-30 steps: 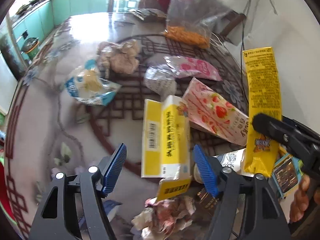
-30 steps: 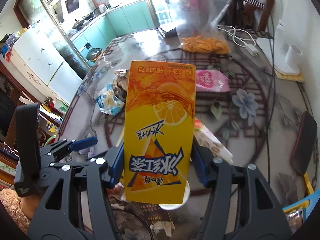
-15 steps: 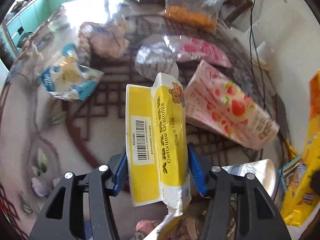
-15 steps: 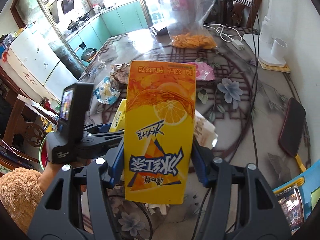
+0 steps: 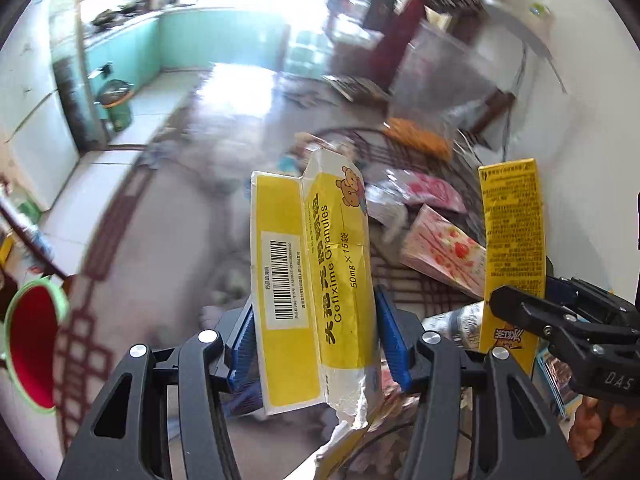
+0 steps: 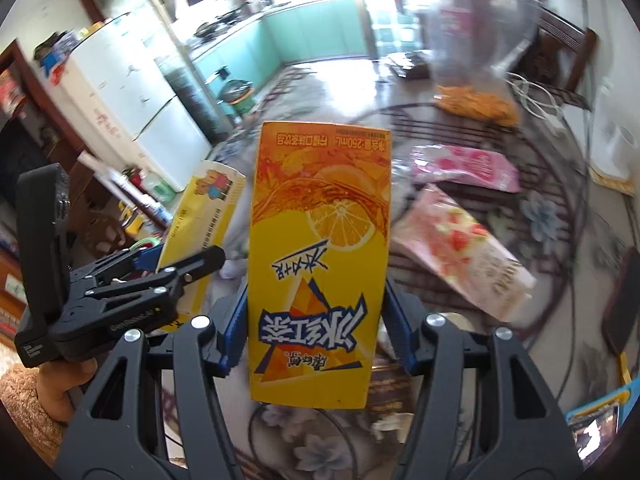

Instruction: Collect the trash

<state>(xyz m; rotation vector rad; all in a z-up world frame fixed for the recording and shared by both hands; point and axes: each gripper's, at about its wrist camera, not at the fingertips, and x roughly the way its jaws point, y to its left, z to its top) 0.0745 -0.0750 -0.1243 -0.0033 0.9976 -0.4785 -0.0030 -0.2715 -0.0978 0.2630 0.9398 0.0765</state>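
Observation:
My left gripper (image 5: 316,344) is shut on a flattened yellow and white medicine box (image 5: 308,280), which is lifted off the table and stands upright between the blue pads. My right gripper (image 6: 316,328) is shut on a yellow and orange lemon tea carton (image 6: 320,256), also held upright above the table. The right gripper with its carton (image 5: 512,248) shows at the right edge of the left wrist view. In the right wrist view the left gripper with the medicine box (image 6: 200,224) is at the left, and a hand in a fuzzy sleeve (image 6: 36,400) holds it.
On the glass-topped table (image 6: 540,168) lie a pink strawberry carton (image 6: 460,248), a pink wrapper (image 6: 464,168) and a clear bag with orange snacks (image 6: 476,104). A dark phone (image 6: 624,304) lies at the right edge. A red bin with a green rim (image 5: 32,340) stands at the left.
The left gripper closed on the medicine box, then lifted it off the table and swung left. The right gripper rose a little, still holding its carton.

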